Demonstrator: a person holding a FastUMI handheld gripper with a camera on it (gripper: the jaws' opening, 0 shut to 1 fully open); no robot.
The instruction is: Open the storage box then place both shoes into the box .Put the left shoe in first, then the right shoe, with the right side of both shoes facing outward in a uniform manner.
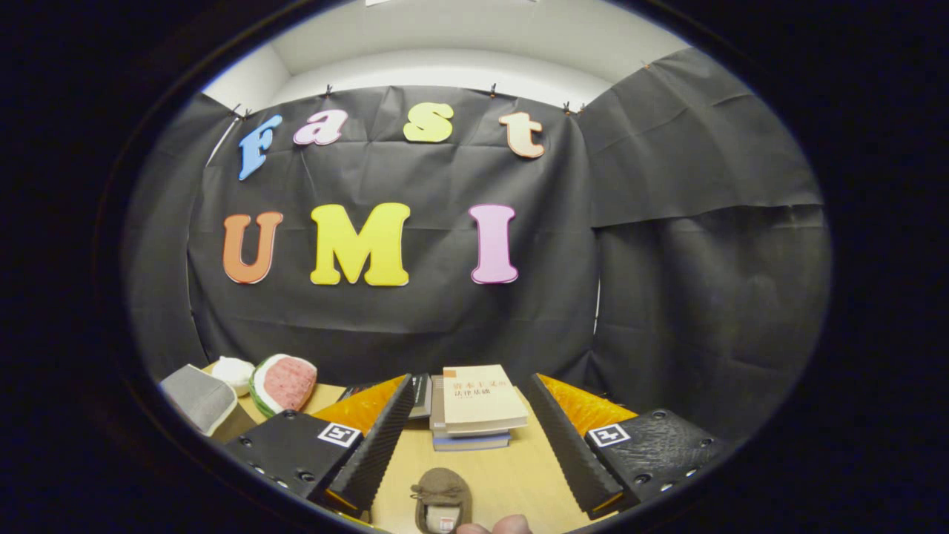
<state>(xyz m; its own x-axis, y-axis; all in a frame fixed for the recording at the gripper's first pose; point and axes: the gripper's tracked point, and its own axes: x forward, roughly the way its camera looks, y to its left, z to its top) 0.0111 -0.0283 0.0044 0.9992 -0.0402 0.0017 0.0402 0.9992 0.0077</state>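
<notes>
My gripper [468, 393] is open, its two fingers spread wide above a wooden table [511, 475] with nothing between them. A small brown shoe with a bow [440, 495] lies on the table below and between the fingers, close to me, toe pointing away. Fingertips of a person's hand [495, 526] show just beside the shoe's heel. A grey fabric storage box [199, 400] stands beyond my left finger, at the table's left end.
A stack of books [478, 406] lies just ahead between the fingers, toward the booth's wall. A watermelon-slice toy [283, 383] and a white plush item [234, 372] sit next to the grey box, beyond the left finger.
</notes>
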